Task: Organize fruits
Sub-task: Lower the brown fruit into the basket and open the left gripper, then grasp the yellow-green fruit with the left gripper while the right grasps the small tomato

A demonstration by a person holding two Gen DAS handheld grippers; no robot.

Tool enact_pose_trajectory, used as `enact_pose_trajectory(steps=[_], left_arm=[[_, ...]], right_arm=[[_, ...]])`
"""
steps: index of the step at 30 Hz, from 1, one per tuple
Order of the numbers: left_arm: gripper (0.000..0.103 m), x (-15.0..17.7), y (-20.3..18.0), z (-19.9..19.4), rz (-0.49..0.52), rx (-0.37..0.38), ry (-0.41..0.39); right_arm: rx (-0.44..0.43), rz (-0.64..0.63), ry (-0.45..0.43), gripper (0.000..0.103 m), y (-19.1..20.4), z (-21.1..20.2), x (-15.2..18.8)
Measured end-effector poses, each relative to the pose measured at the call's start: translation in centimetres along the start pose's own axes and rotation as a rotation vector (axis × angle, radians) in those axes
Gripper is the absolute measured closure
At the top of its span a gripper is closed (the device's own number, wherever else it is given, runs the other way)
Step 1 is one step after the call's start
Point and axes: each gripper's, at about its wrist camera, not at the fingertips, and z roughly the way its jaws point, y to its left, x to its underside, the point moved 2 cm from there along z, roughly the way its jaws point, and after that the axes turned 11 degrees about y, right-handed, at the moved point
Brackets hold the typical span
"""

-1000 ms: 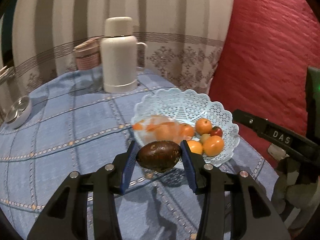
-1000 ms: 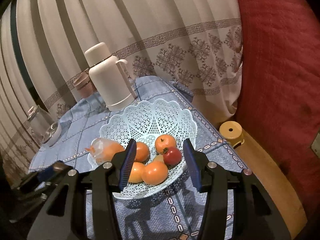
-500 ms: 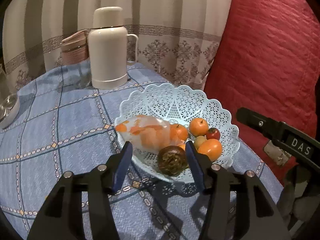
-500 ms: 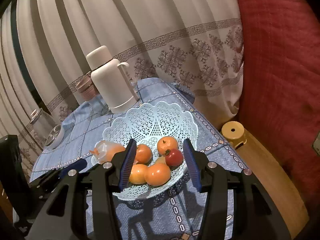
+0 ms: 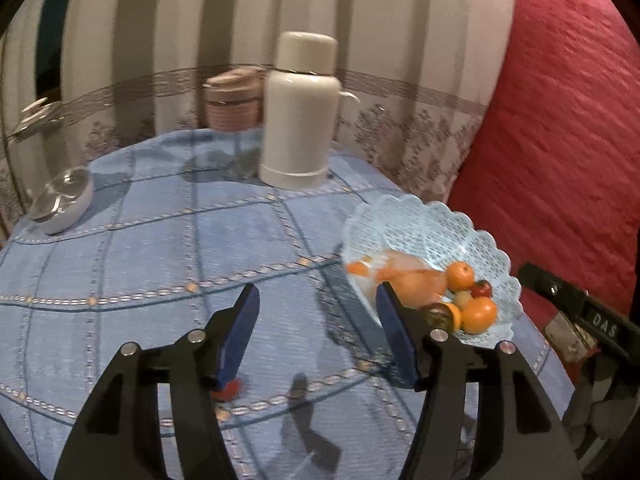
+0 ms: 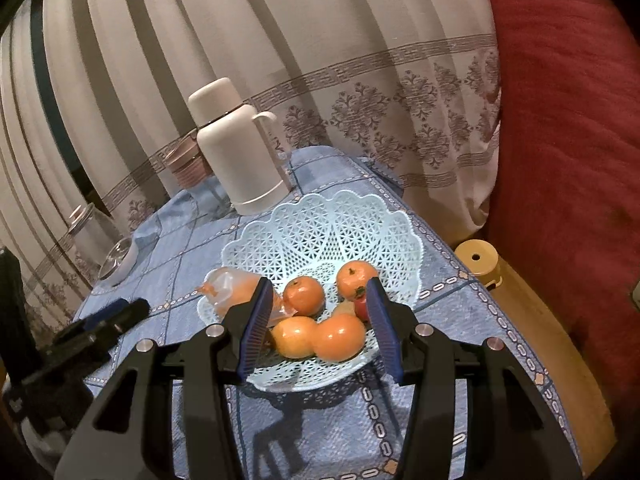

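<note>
The dark fruit [image 5: 439, 315] you just let go lies at the near rim of the pale blue lattice bowl [image 5: 448, 224], among the oranges [image 6: 340, 336], a small red fruit [image 5: 482, 288] and a bagged orange item [image 6: 230, 288]. Your left claw [image 5: 316, 320] has just been opening; its jaws stand apart with nothing between them, over bare blue tabletop [image 5: 160, 248]. One small red fruit [image 5: 226, 392] lies on the cloth just under its left finger, so this claw is the nearer. Your right claw [image 6: 318, 320] hangs apart above the bowl's front, empty.
</note>
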Motion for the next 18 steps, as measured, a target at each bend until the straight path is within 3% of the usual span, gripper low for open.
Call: enact_pose_trajectory(steps=[10,18], left_arm=[[0.042,-0.3,4.5,-2.7,-0.072,-0.057,-0.042],[0.042,1.5,6.7,-1.9,-0.113,-0.079,0.006]], right_arm=[[-0.026,-0.015,0.006,0.053,1.1,-0.2,0.4],[-0.041,-0.036,0.007,0.053,2.1,-0.4,0.6]])
